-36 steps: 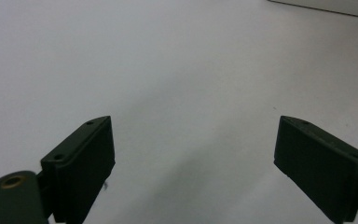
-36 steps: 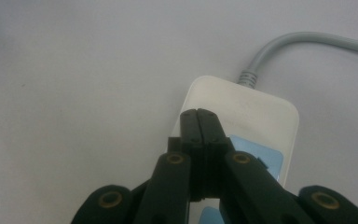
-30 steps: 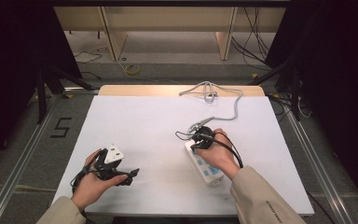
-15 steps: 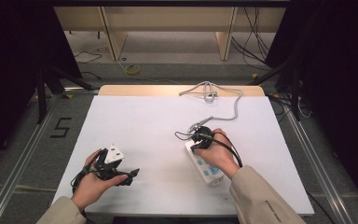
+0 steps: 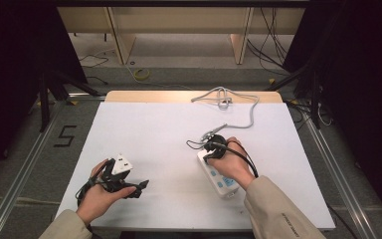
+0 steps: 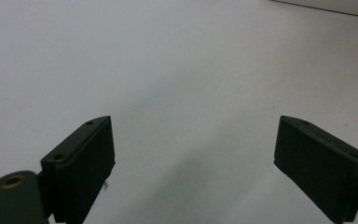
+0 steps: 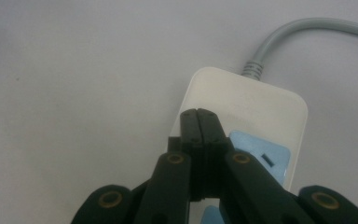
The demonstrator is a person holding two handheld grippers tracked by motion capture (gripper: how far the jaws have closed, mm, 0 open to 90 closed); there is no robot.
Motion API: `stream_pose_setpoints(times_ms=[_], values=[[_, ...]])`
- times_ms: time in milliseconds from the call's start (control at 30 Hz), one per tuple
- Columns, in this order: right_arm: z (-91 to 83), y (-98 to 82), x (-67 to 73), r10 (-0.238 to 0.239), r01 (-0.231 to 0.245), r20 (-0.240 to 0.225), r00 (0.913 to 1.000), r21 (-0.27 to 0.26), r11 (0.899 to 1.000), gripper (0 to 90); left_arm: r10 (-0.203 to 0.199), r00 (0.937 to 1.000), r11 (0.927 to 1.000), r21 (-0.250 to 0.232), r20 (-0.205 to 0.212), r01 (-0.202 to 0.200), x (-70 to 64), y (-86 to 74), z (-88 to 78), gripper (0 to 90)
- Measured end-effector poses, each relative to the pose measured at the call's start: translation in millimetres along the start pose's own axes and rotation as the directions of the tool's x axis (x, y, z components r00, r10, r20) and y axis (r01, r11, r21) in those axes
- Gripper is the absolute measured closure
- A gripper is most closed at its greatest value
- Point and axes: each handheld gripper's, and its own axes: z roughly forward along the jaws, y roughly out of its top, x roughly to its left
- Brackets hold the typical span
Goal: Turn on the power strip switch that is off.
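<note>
Meanwhile, the right gripper was clenched with nothing between its jaws, its tips resting over the power strip. That strip lay toward the table's near right corner, its grey cable running off to a coil by the far edge. Close to the near left corner, the left gripper was released, its jaws standing wide over bare white tabletop.
</note>
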Motion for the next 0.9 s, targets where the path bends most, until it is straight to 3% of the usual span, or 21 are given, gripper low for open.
stream_pose_setpoints(times_ms=[900], values=[[2.7, 0.7, 4.2, -0.006, 0.006, 0.028, 0.9996, 0.017, 1.000, 90.0, -0.004, 1.0000, 1.0000, 0.001, -0.001, 0.004, -2.2, 0.1, 1.3, 11.7]])
